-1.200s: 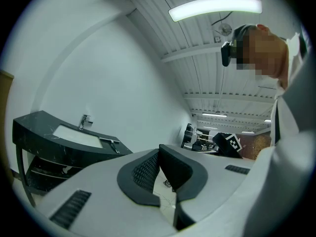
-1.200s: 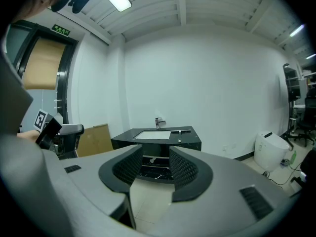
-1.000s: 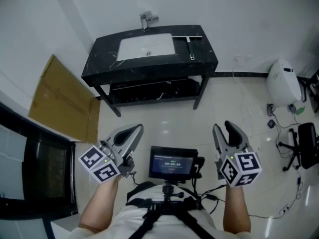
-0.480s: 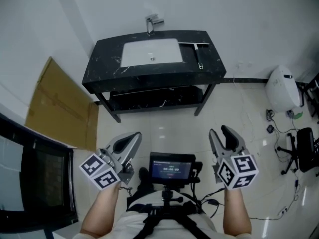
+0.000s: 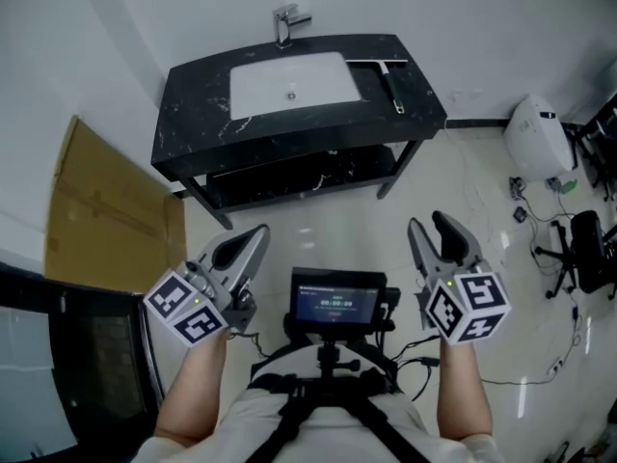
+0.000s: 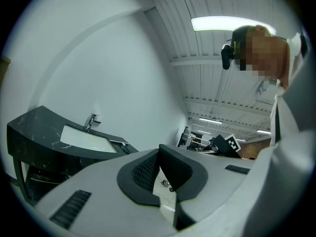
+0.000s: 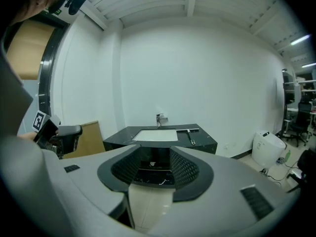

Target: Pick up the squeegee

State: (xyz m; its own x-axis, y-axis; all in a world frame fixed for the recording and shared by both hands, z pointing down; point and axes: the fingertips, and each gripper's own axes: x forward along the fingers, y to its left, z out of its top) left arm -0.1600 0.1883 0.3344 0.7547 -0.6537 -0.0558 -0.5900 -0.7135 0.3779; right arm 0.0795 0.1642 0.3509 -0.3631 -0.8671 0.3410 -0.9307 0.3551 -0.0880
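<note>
The squeegee [image 5: 390, 80] lies on the right end of a black marble vanity top [image 5: 193, 104], beside the white sink [image 5: 292, 80] and below the faucet [image 5: 287, 22]. It shows small in the right gripper view [image 7: 190, 134] and in the left gripper view [image 6: 121, 143]. Both grippers hang over the floor, well short of the vanity. My left gripper [image 5: 258, 231] has its pads meeting at the tips [image 6: 159, 149], with nothing in them. My right gripper [image 5: 427, 223] is open and empty [image 7: 154, 149]; its jaws have just been opening.
A cardboard sheet [image 5: 106, 210] leans at the left of the vanity. A white appliance [image 5: 535, 138], an office chair [image 5: 588, 258] and loose cables sit on the floor at the right. A small monitor [image 5: 337, 307] rides on the chest rig between the grippers.
The vanity has grown nearer and larger in the head view. Both grippers were carried toward it. The right jaws stand a little wider.
</note>
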